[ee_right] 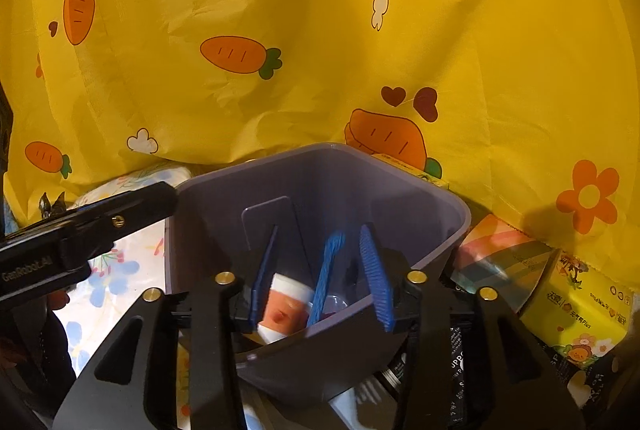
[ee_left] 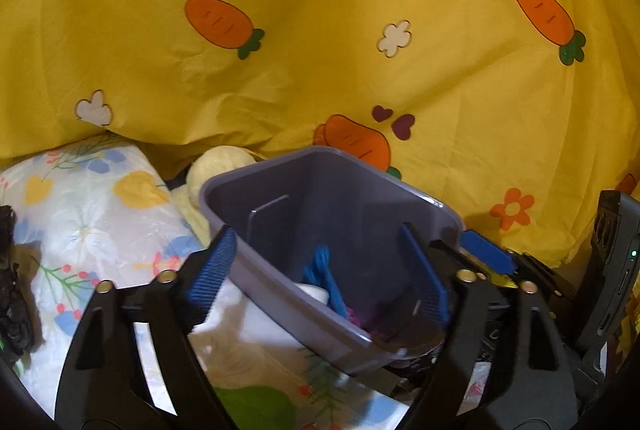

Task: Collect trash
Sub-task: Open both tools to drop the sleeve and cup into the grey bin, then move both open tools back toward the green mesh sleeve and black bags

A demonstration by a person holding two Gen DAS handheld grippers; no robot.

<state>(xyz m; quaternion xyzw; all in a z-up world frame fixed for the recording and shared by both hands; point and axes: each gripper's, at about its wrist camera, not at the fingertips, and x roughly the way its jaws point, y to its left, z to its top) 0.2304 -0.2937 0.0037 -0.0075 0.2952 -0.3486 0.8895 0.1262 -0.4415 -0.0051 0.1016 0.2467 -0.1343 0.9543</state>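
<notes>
Grey plastic bin point(ee_left: 332, 197) sits tilted right in front of both tongs, its mouth turned toward them, on a bed with a yellow carrot-print quilt point(ee_left: 360, 49) rising behind it. Left tongs point(ee_left: 324, 270) stand spread wide: the left pad lies outside the bin's left wall, the right pad inside against the right wall, so they straddle the bin without clamping it. Right tongs point(ee_right: 320, 278) reach into the bin's mouth, their blue pads parted with nothing pinched between them. Deep in the bin, just ahead of the right tongs, lie a white-and-orange wrapper point(ee_right: 286, 304) and a blue braided cord point(ee_right: 328, 270). Left of the bin lies a floral pillow point(ee_left: 100, 205); to the right of the right tongs sits a yellow tissue pack point(ee_right: 576, 306), close to the bin.
</notes>
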